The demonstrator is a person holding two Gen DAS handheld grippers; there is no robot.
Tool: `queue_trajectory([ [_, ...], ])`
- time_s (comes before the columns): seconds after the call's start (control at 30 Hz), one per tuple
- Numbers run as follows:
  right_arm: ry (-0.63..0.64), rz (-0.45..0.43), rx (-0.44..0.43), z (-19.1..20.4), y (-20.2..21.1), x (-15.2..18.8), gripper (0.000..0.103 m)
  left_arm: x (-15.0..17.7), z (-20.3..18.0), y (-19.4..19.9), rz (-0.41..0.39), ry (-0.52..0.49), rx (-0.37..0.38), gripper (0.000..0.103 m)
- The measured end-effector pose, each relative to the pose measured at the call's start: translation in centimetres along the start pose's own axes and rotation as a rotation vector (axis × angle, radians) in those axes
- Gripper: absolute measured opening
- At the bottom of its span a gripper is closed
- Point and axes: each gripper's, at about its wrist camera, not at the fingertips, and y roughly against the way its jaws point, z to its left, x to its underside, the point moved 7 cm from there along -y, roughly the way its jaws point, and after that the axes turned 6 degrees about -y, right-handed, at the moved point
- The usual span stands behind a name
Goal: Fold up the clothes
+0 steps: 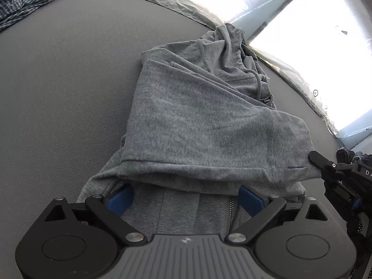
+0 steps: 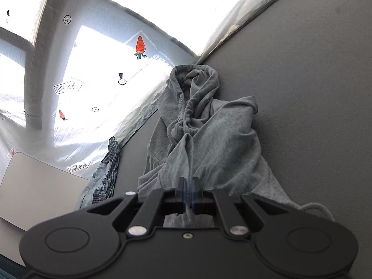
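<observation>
Hoodie is my landmark: it lies on the grey table, partly folded, hood end bunched toward the far edge by the plastic sheet, zip front nearest my left gripper

I read that layout as a fold in progress: a sleeve or side panel is laid across the body as a flat band, its hem making a thick rolled edge just beyond my left fingers. Those jaws stand wide apart, released, with the zip panel between them but no pad pressing on it; I judge they sit there to leave the laid band undisturbed

My right gripper is clenched on a thin pinch of the hoodie's cloth, which rises in a taut ridge from the jaws up toward the hood, so I take it I am lifting or drawing that side to bring it over. In the left view the same gripper sits at the hoodie's right edge

The fabric is soft heathered jersey, matte, limp, with stitched seams, a cord at the hood and a metal zip. A checked shirt lies well apart, beyond the hoodie's far left. The table is faintly pebbled; the sheet is crinkled and glossy
</observation>
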Motion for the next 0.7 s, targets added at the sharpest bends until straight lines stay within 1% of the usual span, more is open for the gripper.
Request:
queue_trajectory([
  [0.13, -0.009, -0.036, 0.058, -2.2, 1.1, -0.4, 0.004, 0.2, -0.4, 0.0, 0.005, -0.033, -0.020, 0.101],
  [0.17, -0.013, -0.039, 0.074, -2.8, 1.3, -0.3, 0.004, 0.2, -0.6, -0.1, 0.009, -0.046, -0.023, 0.102],
  [0.27, -0.023, -0.032, 0.115, -4.0, 1.1, 0.2, 0.005, 0.3, -1.1, -0.4, 0.023, -0.089, -0.048, 0.103],
  [0.37, -0.008, -0.025, 0.142, -4.2, 0.7, 0.5, 0.005, 0.4, -1.7, -0.7, 0.041, -0.147, -0.082, 0.103],
  [0.43, 0.021, -0.020, 0.169, -4.1, 0.4, 0.6, 0.009, 0.6, -2.0, -0.9, 0.049, -0.189, -0.106, 0.103],
  [0.47, 0.043, -0.016, 0.187, -4.0, 0.3, 0.6, 0.013, 0.7, -2.2, -1.0, 0.051, -0.209, -0.118, 0.103],
  [0.53, 0.099, -0.010, 0.231, -3.8, 0.2, 0.7, 0.030, 0.8, -2.4, -1.0, 0.045, -0.236, -0.141, 0.103],
  [0.57, 0.138, -0.014, 0.264, -3.6, 0.3, 0.6, 0.046, 0.8, -2.4, -0.9, 0.046, -0.246, -0.147, 0.103],
  [0.6, 0.170, -0.016, 0.287, -3.5, 0.4, 0.6, 0.056, 0.6, -2.4, -0.7, 0.044, -0.245, -0.148, 0.103],
  [0.67, 0.211, -0.012, 0.304, -3.2, 0.6, 0.4, 0.058, 0.2, -2.4, -0.2, 0.038, -0.241, -0.148, 0.103],
  [0.7, 0.231, -0.010, 0.312, -3.1, 0.8, 0.3, 0.068, -0.1, -2.4, 0.3, 0.028, -0.230, -0.145, 0.103],
])
